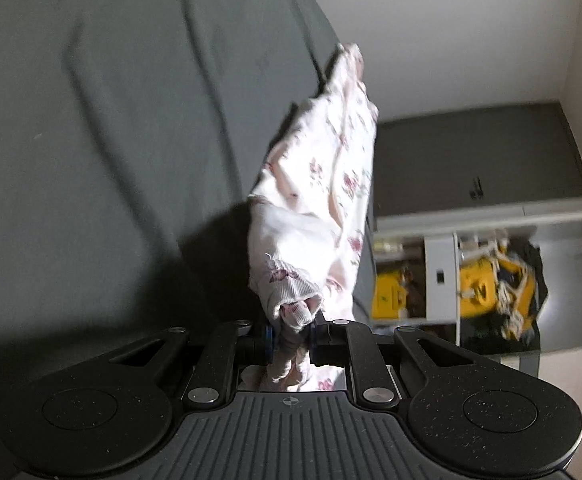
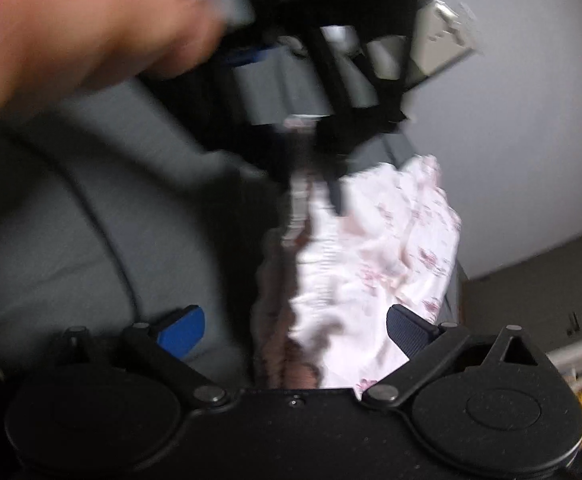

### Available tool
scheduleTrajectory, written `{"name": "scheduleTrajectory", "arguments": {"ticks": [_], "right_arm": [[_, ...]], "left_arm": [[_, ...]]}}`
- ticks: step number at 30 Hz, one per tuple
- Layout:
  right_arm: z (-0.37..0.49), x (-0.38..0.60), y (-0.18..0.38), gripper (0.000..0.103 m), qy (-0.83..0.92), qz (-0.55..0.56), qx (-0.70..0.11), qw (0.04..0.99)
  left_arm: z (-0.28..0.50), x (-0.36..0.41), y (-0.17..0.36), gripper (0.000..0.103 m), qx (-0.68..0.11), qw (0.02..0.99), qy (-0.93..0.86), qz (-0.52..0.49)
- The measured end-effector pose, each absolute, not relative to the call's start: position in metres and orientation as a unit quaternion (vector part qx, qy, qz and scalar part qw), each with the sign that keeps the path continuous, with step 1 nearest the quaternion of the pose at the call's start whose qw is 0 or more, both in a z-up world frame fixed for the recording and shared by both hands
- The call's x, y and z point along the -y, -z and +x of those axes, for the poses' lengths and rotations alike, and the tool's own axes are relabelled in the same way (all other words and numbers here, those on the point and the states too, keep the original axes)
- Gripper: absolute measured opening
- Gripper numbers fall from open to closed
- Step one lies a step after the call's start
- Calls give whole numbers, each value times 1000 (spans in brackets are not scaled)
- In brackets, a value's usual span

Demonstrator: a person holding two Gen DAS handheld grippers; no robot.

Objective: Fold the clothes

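The left gripper (image 1: 291, 338) pinches a bunched corner of the white garment (image 1: 315, 184), pink-flowered and crumpled, lifted above the grey sheet (image 1: 91, 120). The right gripper (image 2: 295, 330) gapes wide around the hanging cloth, gripping nothing.

Left gripper (image 1: 291, 338) jaws clamped; right gripper (image 2: 295, 330) jaws spread.

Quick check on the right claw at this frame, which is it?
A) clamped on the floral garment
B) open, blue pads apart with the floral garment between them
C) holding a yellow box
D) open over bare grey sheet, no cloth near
B: in the right wrist view the right claw is open, its blue pads set wide apart either side of the white floral-print garment, which the left claw has pinched shut.
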State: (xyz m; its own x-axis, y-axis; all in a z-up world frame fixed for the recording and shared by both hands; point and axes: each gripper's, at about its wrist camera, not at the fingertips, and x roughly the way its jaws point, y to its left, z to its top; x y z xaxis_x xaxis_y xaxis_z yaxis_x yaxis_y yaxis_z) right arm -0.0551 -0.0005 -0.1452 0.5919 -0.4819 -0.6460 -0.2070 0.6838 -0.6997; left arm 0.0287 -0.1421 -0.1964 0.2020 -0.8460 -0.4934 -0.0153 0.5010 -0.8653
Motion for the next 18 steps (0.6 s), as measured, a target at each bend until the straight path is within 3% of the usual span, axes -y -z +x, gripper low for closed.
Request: {"name": "scheduleTrajectory", "arguments": {"ticks": [7,18], "right_arm": [[-65,-21,192,99,118,-530,-404,736],[-46,2,203,101,191,-498,-421,734]], "left_arm": [[47,137,188,16,-555,656,323,-396],[48,120,210,16,-562,620,293,-462]]}}
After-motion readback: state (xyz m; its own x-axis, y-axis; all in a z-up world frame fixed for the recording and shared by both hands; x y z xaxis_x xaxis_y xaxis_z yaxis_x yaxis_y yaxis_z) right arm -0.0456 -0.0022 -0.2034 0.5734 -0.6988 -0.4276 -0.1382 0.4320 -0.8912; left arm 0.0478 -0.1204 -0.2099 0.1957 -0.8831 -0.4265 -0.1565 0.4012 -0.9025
